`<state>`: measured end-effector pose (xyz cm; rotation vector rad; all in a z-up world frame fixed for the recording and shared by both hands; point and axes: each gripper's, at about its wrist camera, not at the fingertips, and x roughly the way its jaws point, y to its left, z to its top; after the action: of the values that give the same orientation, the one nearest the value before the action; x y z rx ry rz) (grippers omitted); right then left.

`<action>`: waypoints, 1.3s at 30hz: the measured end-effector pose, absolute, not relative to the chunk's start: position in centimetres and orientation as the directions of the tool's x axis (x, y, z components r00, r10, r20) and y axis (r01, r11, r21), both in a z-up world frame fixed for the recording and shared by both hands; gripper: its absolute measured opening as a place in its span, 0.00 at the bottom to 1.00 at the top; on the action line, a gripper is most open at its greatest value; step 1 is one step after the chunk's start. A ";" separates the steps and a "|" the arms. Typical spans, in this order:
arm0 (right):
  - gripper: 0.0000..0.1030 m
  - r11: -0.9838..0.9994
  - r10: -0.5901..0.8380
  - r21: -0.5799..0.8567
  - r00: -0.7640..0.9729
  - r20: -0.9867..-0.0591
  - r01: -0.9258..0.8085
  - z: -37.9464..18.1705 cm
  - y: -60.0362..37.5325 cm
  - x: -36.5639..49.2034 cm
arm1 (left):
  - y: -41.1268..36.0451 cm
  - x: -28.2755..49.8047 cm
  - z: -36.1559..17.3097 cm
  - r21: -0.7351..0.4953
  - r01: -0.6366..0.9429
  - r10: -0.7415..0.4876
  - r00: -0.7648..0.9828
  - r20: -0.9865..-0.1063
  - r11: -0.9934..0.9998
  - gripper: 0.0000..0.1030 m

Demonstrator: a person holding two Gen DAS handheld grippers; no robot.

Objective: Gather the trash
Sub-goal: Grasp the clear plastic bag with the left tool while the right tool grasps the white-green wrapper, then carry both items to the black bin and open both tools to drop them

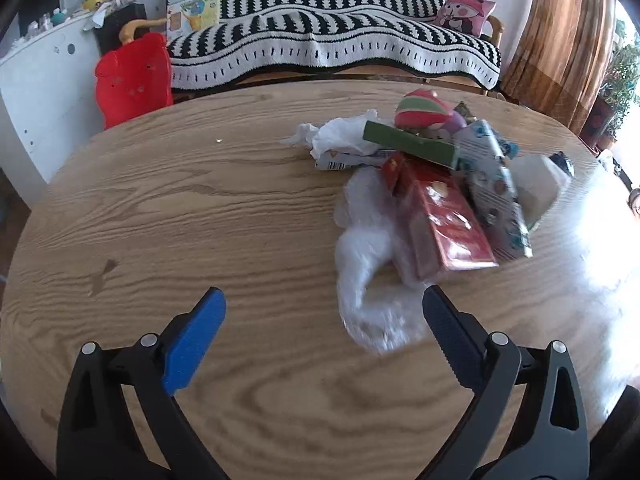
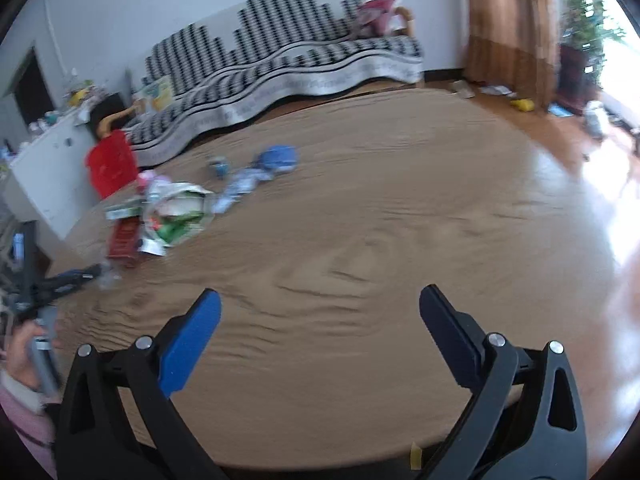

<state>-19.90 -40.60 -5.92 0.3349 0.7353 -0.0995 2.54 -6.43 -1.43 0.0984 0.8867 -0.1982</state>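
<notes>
A trash pile lies on the round wooden table (image 1: 200,208). In the left wrist view it holds a red box (image 1: 444,220), a green box (image 1: 412,144), a patterned carton (image 1: 496,188), white tissue (image 1: 344,136) and a clear plastic bag (image 1: 372,280). My left gripper (image 1: 324,300) is open, its right finger beside the bag's near end. In the right wrist view the pile (image 2: 160,216) lies far left, with a blue item (image 2: 280,158) and wrappers (image 2: 240,188) beyond. My right gripper (image 2: 320,300) is open and empty over bare table. The left gripper (image 2: 64,284) shows at the left edge.
A striped sofa (image 1: 328,40) stands behind the table. A red chair back (image 1: 132,80) and a white cabinet (image 1: 36,92) stand at the far left. Brown curtains (image 2: 508,28) hang at the right, with litter on the floor (image 2: 520,104) there.
</notes>
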 end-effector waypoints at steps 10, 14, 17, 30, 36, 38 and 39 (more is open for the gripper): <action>0.93 0.947 0.221 0.323 0.737 -0.638 -0.004 -4.9 -31.0 -10.0 | -7.7 4.8 -2.0 -0.005 0.273 -0.180 0.623 -0.761 0.962 0.85; 0.91 0.946 0.216 0.324 0.716 -0.664 0.015 -6.0 -28.9 -7.5 | -7.8 5.1 -2.5 -0.039 0.301 -0.221 0.599 -0.770 0.953 0.81; 0.84 0.924 0.220 0.375 0.699 -0.680 0.074 -6.6 -28.4 -5.0 | -7.6 5.5 -2.5 -0.077 0.301 -0.250 0.594 -0.764 0.950 0.76; 0.07 0.903 0.237 0.420 0.707 -0.666 0.093 -7.4 -27.3 -2.0 | -6.3 5.0 -2.2 -0.177 0.312 -0.335 0.582 -0.741 0.934 0.25; 0.06 0.907 0.230 0.411 0.714 -0.661 0.088 -6.9 -27.7 -3.9 | -5.7 4.2 -1.4 -0.174 0.291 -0.323 0.608 -0.725 0.941 0.25; 0.06 0.915 0.212 0.393 0.723 -0.657 0.089 -6.5 -27.9 -4.8 | -5.4 4.2 -1.1 -0.179 0.284 -0.321 0.612 -0.723 0.942 0.25; 0.06 0.919 0.201 0.383 0.728 -0.656 0.091 -6.2 -28.0 -5.3 | -5.3 4.1 -1.0 -0.180 0.277 -0.318 0.616 -0.721 0.944 0.25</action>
<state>-5.29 -28.04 -6.21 0.4093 0.7586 0.0628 4.08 -5.27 -1.03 -0.0527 0.8405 -0.3428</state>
